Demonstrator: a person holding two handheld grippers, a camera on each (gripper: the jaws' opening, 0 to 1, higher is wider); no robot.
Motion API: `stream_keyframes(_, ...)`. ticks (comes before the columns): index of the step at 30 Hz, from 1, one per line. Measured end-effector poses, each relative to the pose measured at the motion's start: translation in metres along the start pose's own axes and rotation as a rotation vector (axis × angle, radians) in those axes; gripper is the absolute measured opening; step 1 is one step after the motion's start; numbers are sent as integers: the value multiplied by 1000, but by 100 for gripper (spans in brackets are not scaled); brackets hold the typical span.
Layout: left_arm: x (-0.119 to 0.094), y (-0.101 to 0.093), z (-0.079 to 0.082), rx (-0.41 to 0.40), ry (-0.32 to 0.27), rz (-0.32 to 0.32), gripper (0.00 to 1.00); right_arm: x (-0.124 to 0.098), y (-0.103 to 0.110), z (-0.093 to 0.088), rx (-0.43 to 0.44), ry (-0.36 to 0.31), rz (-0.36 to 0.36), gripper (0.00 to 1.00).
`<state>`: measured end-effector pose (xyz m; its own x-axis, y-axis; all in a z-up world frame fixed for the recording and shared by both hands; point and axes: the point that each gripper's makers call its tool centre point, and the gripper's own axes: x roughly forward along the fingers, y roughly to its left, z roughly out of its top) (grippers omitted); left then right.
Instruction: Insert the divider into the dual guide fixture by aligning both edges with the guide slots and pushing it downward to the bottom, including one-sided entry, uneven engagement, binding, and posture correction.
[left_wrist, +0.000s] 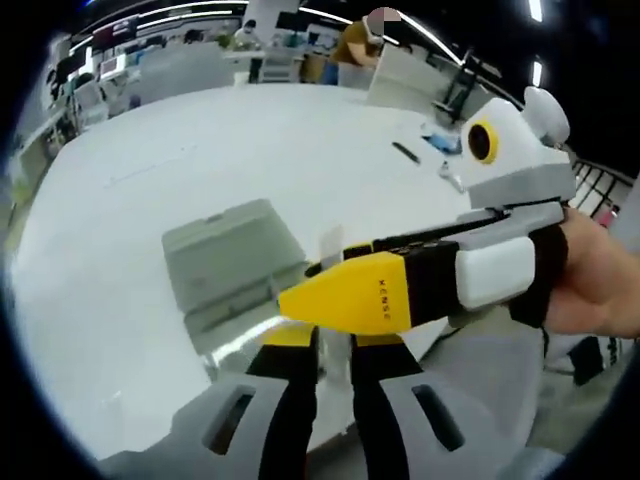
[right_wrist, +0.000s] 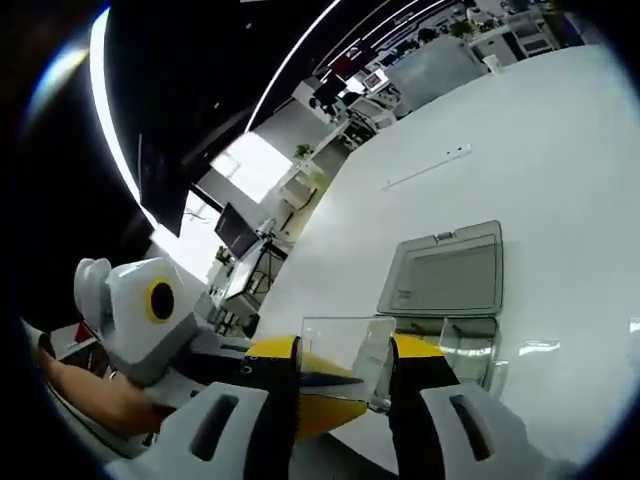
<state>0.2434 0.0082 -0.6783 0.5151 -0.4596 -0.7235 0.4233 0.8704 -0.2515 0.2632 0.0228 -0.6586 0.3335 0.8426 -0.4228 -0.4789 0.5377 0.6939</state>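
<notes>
**Divider held over the fixture, not yet in the slots**

In the left gripper view, my left gripper (left_wrist: 333, 345) rises from the bottom with its black jaws drawn close together. A thin clear edge of the divider (left_wrist: 331, 243) stands just above them, but the right gripper (left_wrist: 345, 300) crosses in front with its yellow tip and hides the contact, so I cannot tell whether the left jaws are pinching the sheet or only closed beside it. Behind sits the grey dual guide fixture (left_wrist: 232, 258), flat on the white table (left_wrist: 120, 300), near its front edge. A person's hand (left_wrist: 600, 280) grips the right tool from the right. I judge the right gripper sits this close so that both tools can steady the sheet.

In the right gripper view, my right gripper (right_wrist: 345, 385) has the transparent divider (right_wrist: 345, 355) between its jaws, which are clamped on the lower part of the sheet, leaving the upper edge free. The sheet stands roughly upright in this view. Beyond it lies the fixture (right_wrist: 445, 275), its grey tray and a clear section (right_wrist: 468, 350) nearer me. The left gripper (right_wrist: 300, 385) shows as a yellow tip behind the sheet, touching or nearly so.

The divider looks clear of the fixture, so I judge that alignment of both edges is the step in hand.
</notes>
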Motion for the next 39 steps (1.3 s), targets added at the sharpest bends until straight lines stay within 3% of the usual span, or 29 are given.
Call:
stream_keyframes(20, 1, -3, -2, 43, 26, -15, 4, 1, -3, -4, 21, 18, -63, 31)
stream_keyframes(32, 0, -5, -1, -54, 35, -56, 6, -1, -3, -3, 52, 22, -80, 30)
stream_keyframes(39, 0, -6, -2, -63, 31, -56, 6, -2, -3, -3, 50, 18, -81, 30)
